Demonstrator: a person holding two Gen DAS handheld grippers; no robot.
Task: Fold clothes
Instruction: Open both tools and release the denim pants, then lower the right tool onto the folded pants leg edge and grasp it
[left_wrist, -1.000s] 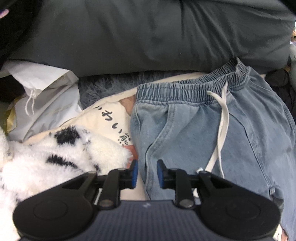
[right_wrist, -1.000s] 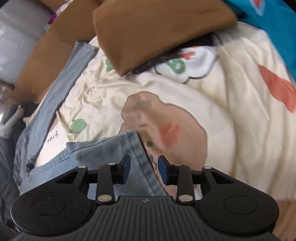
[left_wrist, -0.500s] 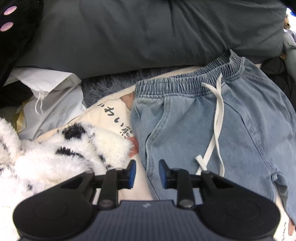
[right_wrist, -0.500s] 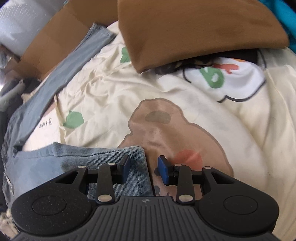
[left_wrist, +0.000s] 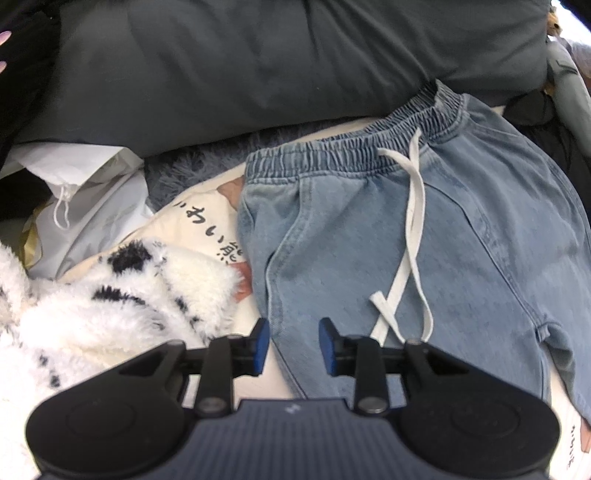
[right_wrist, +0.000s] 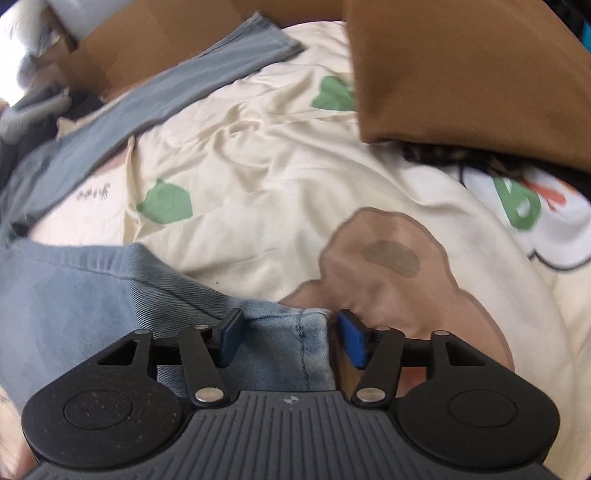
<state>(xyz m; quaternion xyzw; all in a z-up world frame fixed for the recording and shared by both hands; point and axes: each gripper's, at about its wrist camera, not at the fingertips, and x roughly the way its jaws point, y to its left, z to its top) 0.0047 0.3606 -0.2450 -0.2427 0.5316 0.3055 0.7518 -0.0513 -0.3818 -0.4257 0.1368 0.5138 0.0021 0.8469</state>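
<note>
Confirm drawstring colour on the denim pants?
White drawstring on light blue denim pants; clearest in the left wrist view.

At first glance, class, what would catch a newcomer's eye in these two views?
The light blue denim trousers fill the right half of the left view, their white drawstring trailing down from the elastic waistband. Left of them lies a fluffy white, black-marked fabric. In the right view, the right claw straddles a trouser hem over a cream cartoon-bear sheet.
</note>
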